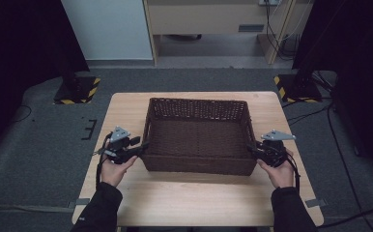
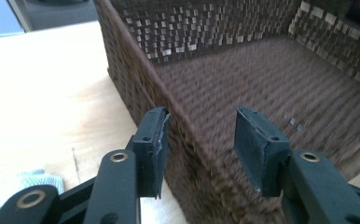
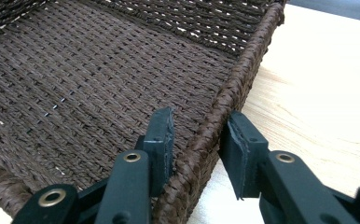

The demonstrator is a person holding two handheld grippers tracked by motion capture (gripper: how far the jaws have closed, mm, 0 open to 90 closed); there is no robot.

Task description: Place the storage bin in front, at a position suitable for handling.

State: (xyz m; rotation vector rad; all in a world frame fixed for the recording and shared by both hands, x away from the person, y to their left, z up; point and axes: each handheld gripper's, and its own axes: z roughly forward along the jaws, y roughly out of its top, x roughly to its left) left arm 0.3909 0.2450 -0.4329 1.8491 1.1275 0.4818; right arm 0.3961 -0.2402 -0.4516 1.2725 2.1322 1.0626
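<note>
L gripper (image 2: pixel 201 140) apart, straddling basket (image 1: pixel 199 137) left wall; R gripper (image 3: pixel 197 144) astride right wall, pads not pressing. Basket on counter (image 1: pixel 194 198).

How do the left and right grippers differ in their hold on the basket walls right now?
The left gripper straddles the basket wall with a wide gap, its inner pad well clear of the weave; the right gripper stands narrower, pads close against the rim. The left sits at the left wall, the right at the right wall. Both straddle a wall.
</note>
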